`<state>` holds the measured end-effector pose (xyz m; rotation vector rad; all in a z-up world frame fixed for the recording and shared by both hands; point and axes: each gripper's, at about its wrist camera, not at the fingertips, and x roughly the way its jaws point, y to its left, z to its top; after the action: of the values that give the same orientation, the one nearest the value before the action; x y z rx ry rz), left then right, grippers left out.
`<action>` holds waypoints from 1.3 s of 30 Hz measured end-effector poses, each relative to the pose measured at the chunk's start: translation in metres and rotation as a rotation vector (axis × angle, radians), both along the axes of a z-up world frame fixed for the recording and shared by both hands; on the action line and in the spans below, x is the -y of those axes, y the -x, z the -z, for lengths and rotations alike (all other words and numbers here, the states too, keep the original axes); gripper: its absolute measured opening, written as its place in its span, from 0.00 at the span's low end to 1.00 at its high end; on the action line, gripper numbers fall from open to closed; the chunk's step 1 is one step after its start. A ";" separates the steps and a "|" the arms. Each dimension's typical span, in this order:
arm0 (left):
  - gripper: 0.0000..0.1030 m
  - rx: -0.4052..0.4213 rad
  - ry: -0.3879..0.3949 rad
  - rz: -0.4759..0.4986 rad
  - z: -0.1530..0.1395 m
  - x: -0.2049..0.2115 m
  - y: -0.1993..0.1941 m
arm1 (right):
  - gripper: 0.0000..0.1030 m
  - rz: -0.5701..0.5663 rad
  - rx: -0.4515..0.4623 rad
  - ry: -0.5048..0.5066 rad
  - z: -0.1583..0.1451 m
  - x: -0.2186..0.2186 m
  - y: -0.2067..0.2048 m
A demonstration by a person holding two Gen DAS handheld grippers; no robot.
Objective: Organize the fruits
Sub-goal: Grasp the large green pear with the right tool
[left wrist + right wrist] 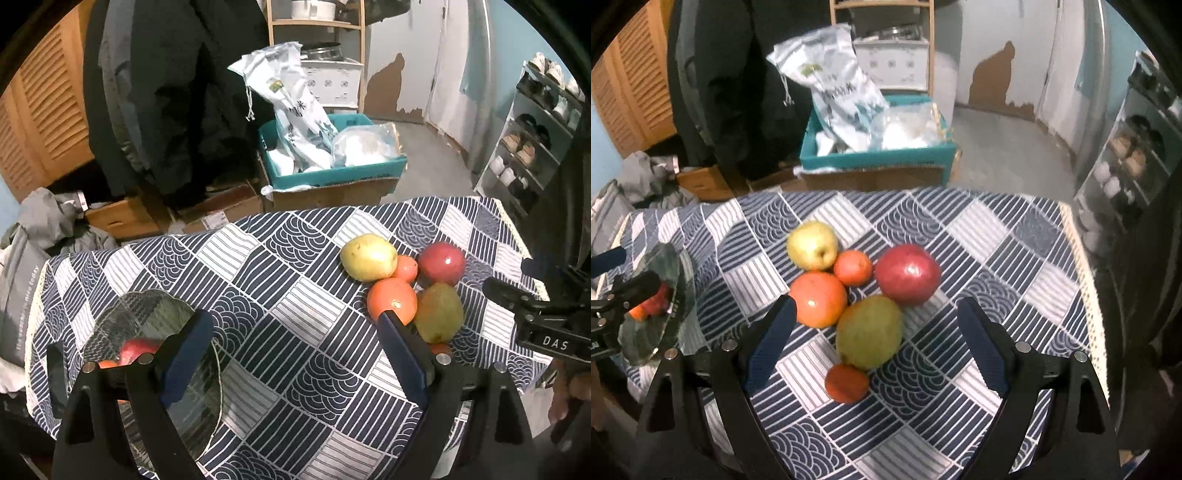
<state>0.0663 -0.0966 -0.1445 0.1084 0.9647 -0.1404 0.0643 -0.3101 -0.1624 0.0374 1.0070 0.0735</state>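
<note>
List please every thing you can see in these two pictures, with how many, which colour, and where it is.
Yellow-green apple: one, far left of the fruit cluster on the table.
Red apple: one, right side of the cluster.
Large orange: one, orange, left front of the cluster.
Small oranges: two; one between the apples, one nearest the camera.
Green mango: one, greenish-yellow, middle front.
Glass plate: one, clear, table's left side, holding a red fruit and an orange one.
Tablecloth: one, navy and white pattern.
Teal box: one, on cardboard behind the table, holding white bags.
Shoe rack: one, right wall.
Left gripper: black, blue pads, open.
Right gripper: same, open above the cluster.
</note>
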 end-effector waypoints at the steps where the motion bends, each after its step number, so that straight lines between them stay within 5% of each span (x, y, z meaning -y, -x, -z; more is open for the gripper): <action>1: 0.89 -0.004 -0.008 0.000 0.004 0.001 -0.001 | 0.85 -0.002 -0.010 0.001 0.005 -0.001 -0.001; 14: 0.89 -0.045 -0.022 0.012 0.045 0.012 -0.016 | 0.85 -0.027 -0.199 -0.014 0.074 -0.008 -0.021; 32: 0.89 -0.098 -0.022 0.054 0.077 0.030 -0.019 | 0.85 -0.034 -0.295 -0.023 0.118 -0.005 -0.036; 36: 0.89 -0.106 -0.011 0.057 0.076 0.032 -0.019 | 0.71 -0.049 -0.305 -0.069 0.122 -0.005 -0.039; 39: 0.89 -0.121 0.008 0.055 0.077 0.034 -0.021 | 0.70 -0.058 -0.300 -0.051 0.122 -0.009 -0.039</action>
<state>0.0869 -0.1302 -0.2214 0.1198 1.0818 -0.2031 0.1036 -0.3013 -0.2839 0.0672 1.3066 0.1499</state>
